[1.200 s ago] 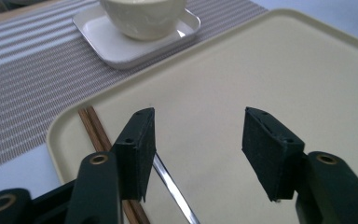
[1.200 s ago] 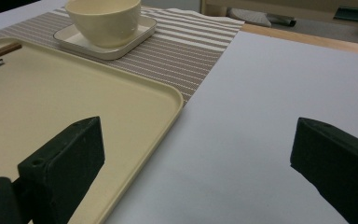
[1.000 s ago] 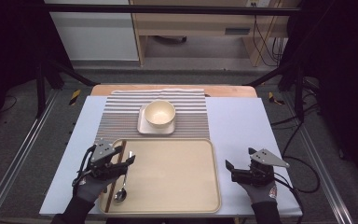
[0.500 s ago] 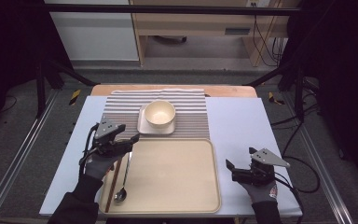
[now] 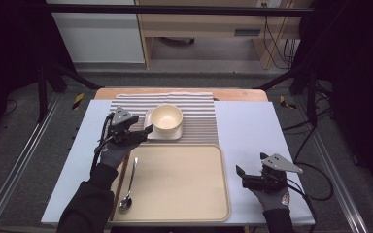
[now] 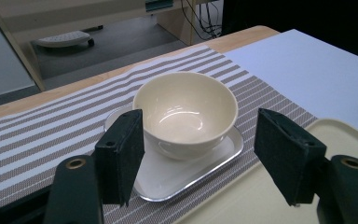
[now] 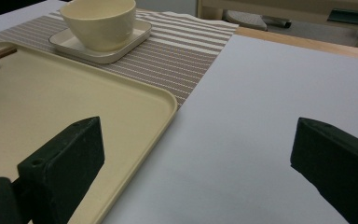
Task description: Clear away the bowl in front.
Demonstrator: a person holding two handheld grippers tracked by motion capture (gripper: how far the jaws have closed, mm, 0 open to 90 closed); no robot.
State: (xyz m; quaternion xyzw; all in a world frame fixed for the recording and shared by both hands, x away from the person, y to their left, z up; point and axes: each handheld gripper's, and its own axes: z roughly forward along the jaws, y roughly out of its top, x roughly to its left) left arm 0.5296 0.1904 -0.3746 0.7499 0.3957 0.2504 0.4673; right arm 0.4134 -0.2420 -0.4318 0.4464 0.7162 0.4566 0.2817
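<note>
A cream bowl (image 5: 166,118) sits on a small square plate (image 5: 151,132) at the middle of a striped placemat (image 5: 199,116), the setting the left gripper (image 5: 145,130) reaches for. The gripper hangs just beside the plate's near-left corner, its jaws standing wide with nothing between them; they have just been opening, and in the left gripper view they frame the bowl (image 6: 185,112) and plate (image 6: 186,175), apparently lined up for a grasp. Just in front of the placemat lies a large beige tray (image 5: 175,182), likely the destination, with a spoon (image 5: 128,187) and a brown stick, possibly chopsticks (image 5: 120,177), laid along its left edge. The right gripper (image 5: 240,173) rests low on the pale blue table cover (image 5: 245,126), just right of the tray, its jaws also wide apart and holding nothing, seemingly waiting its turn.
</note>
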